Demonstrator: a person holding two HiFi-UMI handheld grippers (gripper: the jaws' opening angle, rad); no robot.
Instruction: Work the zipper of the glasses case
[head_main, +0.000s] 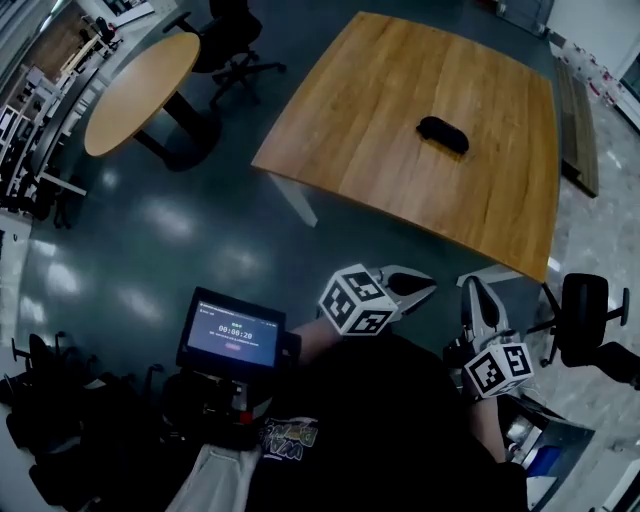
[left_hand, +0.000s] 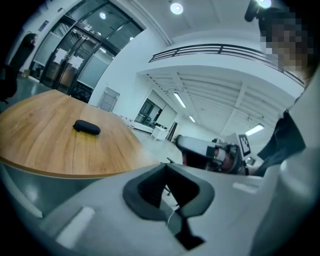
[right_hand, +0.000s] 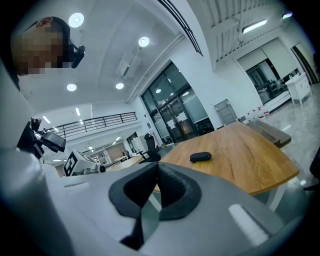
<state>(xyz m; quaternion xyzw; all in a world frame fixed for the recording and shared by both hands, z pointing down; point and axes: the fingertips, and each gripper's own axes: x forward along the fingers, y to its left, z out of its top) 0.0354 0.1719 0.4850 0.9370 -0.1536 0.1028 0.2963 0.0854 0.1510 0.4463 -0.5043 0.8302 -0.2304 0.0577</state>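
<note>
Lying on the wooden desk (head_main: 380, 90), toward its far right side, the black case (head_main: 443, 134) has nothing touching it. Both tools are well apart from it, held close to the person's body past the desk's near edge. The left tool (head_main: 428, 288) has its jaws pressed together on nothing; the right tool (head_main: 472, 288), just beside it, is likewise closed and empty. The 2 point toward the desk. A round table (head_main: 140, 90) stands further left.
</note>
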